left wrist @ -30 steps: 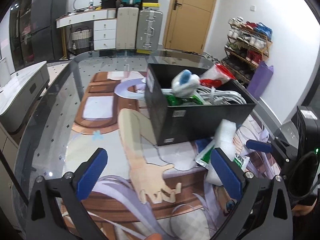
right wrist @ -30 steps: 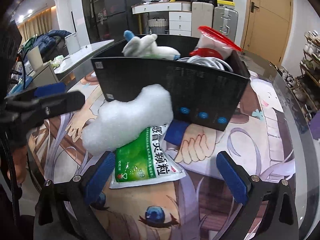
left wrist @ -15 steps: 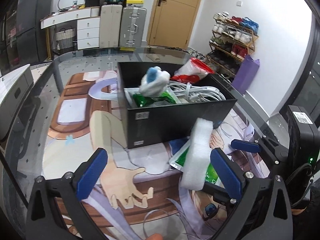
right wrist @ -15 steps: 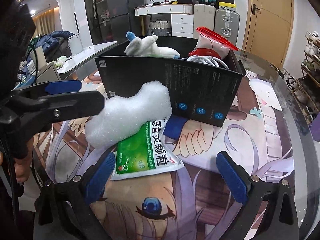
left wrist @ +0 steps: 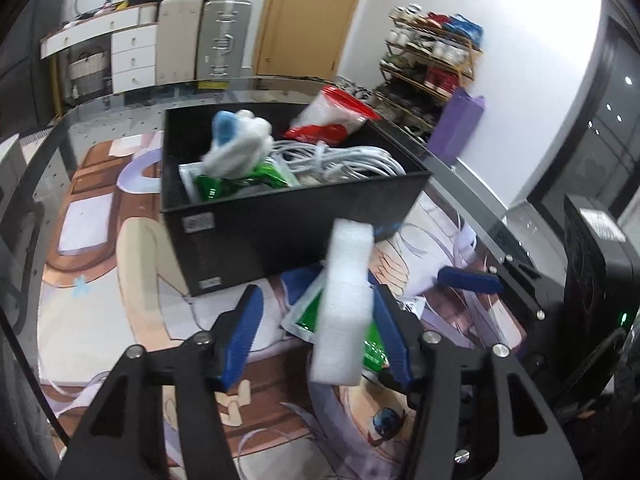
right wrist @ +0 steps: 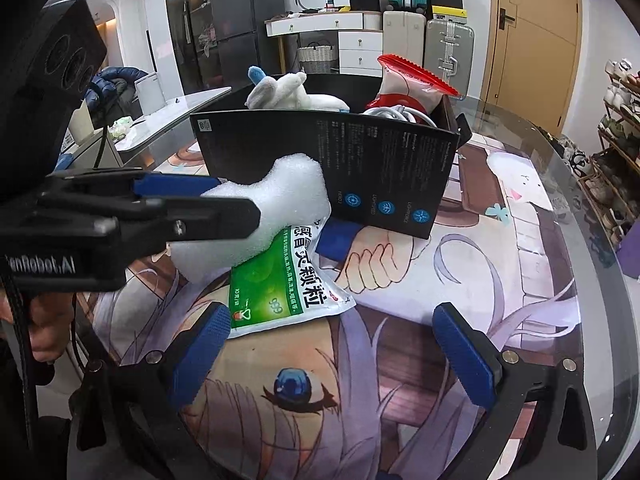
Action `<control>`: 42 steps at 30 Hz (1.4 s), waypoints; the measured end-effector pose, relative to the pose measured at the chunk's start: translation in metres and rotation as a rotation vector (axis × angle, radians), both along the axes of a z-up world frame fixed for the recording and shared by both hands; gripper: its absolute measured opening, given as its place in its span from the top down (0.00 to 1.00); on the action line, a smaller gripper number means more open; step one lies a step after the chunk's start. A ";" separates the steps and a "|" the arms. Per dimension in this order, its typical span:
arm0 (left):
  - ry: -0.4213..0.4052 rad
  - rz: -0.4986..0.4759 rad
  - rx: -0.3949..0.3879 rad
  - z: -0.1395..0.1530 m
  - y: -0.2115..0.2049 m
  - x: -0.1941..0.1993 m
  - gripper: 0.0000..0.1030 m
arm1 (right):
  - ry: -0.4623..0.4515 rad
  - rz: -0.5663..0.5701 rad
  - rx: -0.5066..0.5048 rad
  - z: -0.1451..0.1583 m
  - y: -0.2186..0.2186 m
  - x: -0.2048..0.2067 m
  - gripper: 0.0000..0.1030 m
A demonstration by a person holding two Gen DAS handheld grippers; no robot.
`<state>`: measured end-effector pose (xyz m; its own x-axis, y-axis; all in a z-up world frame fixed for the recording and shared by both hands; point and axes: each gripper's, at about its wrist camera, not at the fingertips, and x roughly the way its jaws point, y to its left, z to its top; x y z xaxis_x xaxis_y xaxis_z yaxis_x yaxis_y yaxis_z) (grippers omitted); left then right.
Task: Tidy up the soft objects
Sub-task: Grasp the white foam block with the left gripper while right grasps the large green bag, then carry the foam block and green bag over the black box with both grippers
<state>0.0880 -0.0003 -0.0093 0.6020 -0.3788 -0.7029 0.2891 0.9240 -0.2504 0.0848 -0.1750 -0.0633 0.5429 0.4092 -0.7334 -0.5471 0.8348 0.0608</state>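
A white foam block point(left wrist: 344, 308) leans on a green sachet point(right wrist: 280, 280) in front of the black box point(left wrist: 280, 216). My left gripper point(left wrist: 320, 332) has come around the foam and its jaws are closing. The right pad sits against the block, while a gap shows at the left pad. From the right wrist view the left gripper's fingers point(right wrist: 200, 216) reach in from the left over the foam point(right wrist: 280, 208). My right gripper point(right wrist: 332, 348) stands open just short of the sachet, holding nothing.
The black box point(right wrist: 360, 168) holds a white and blue plush toy point(left wrist: 236, 144), a red and white bag point(left wrist: 328, 120) and white cables point(left wrist: 340, 160). A printed mat under glass point(right wrist: 500, 280) covers the round table. A shoe rack point(left wrist: 432, 56) stands far right.
The left gripper has swung toward the foam block, which now stands between its jaws. The jaws have narrowed a lot. The right gripper has stayed put and open.
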 end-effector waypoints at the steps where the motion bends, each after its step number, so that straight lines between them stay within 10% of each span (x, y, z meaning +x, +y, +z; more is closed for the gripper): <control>1: -0.003 -0.009 0.007 0.000 -0.002 -0.001 0.61 | 0.001 -0.002 0.002 0.000 0.000 0.001 0.01; 2: -0.008 -0.008 0.017 0.000 -0.003 -0.002 0.75 | 0.001 -0.004 0.004 0.000 -0.001 -0.001 0.01; 14: -0.080 0.045 -0.039 0.023 0.025 -0.022 0.77 | 0.003 0.028 -0.035 0.001 0.034 0.012 0.02; 22: -0.113 0.081 -0.043 0.031 0.038 -0.029 0.77 | -0.017 0.101 -0.014 0.007 0.040 0.004 0.48; 27: -0.124 0.100 -0.049 0.035 0.040 -0.030 0.77 | -0.021 0.101 0.000 0.008 0.035 -0.002 0.59; 42: -0.176 0.131 -0.048 0.055 0.044 -0.028 0.77 | -0.114 0.103 0.084 0.048 0.021 -0.020 0.61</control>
